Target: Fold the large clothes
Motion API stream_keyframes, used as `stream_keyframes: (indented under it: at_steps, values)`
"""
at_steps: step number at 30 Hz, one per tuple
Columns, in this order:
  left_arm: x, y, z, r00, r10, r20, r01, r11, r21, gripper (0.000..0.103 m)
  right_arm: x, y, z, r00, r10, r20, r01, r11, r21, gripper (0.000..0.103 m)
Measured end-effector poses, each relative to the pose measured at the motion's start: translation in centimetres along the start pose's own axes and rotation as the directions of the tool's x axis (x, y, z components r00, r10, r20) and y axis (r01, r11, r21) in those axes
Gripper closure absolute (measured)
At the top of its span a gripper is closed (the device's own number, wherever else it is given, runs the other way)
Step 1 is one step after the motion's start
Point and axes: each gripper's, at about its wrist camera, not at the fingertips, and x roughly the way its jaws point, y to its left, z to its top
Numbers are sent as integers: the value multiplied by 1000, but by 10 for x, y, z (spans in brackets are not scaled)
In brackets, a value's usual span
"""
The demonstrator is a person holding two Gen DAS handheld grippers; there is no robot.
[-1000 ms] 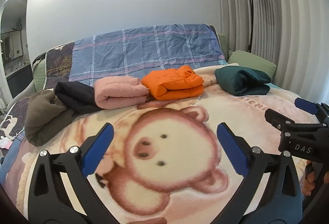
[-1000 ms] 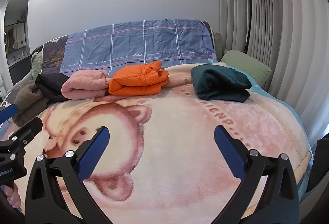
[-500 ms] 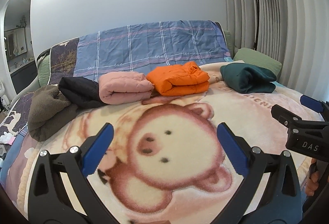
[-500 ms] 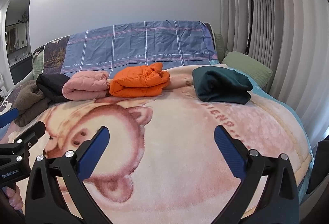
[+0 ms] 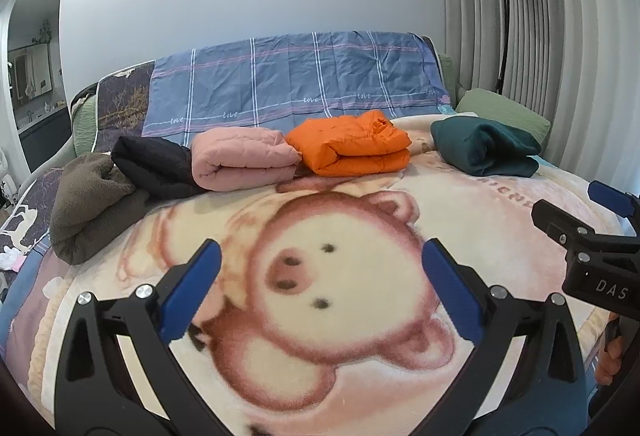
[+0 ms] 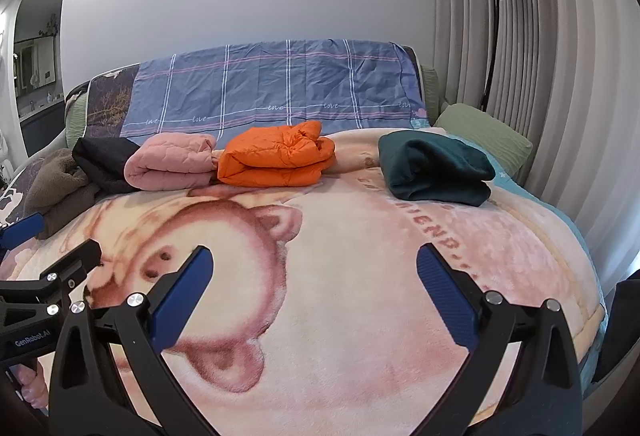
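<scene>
Folded clothes lie in a row at the far side of the bed: a brown fleece (image 5: 92,200), a black garment (image 5: 154,164), a pink quilted one (image 5: 244,158), an orange jacket (image 5: 352,146) and a dark green one (image 5: 486,150). They show in the right wrist view too: pink (image 6: 172,162), orange (image 6: 280,158), green (image 6: 434,166). My left gripper (image 5: 318,288) is open and empty above the pig-print blanket (image 5: 320,376). My right gripper (image 6: 312,290) is open and empty, to the right of the left one.
A blue plaid sheet (image 5: 292,84) covers the headboard. A green pillow (image 6: 484,132) lies at the back right. A black floor lamp (image 6: 492,36) stands by grey curtains (image 6: 560,76). The bed's right edge (image 6: 592,276) drops off.
Both grippers have tilted up slightly, so the bed and clothes sit lower in the views. The jaws stay open and empty.
</scene>
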Motion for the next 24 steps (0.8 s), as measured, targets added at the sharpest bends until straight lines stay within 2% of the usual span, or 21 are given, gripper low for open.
stream_keyframes:
  at_steps: [24]
  values:
    - [10, 4, -4, 1000, 16, -20, -16, 1000, -2, 2, 10, 3, 1, 1000, -1, -20, 1, 1000, -15, 1]
